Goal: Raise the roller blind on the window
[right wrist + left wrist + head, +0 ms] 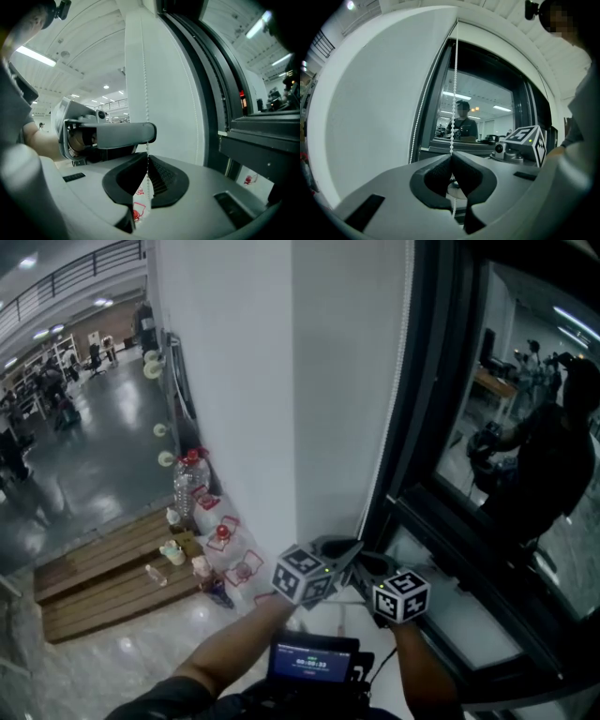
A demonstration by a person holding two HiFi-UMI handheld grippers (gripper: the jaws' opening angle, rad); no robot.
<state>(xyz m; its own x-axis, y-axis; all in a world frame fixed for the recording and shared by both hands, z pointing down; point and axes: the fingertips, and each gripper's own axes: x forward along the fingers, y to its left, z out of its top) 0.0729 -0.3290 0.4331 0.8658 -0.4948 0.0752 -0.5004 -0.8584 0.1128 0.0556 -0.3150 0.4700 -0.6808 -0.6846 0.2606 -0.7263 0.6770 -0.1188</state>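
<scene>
- left gripper [451,161] fingers closed tight on the bead chain [454,93].
- right gripper [147,161] fingers slightly apart, chain hanging loose between them.
- roller blind [352,381] down beside the window [525,456].
- risk: one grip only, so beads may slip on a hard pull.

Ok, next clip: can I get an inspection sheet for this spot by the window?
Surface: glossy floor.
Job's things: roller blind hangs down beside the dark-framed window; its bead chain runs along the blind's edge.
Clutter: wooden pallet, water bottle and plastic bags at the foot of the wall.
Grippers: left gripper shut on the bead chain; right gripper just below it, jaws almost together with the chain between them, grip uncertain.
Cables: nothing seen.
Surroundings: open hall with people far off; a person is reflected in the glass.
</scene>
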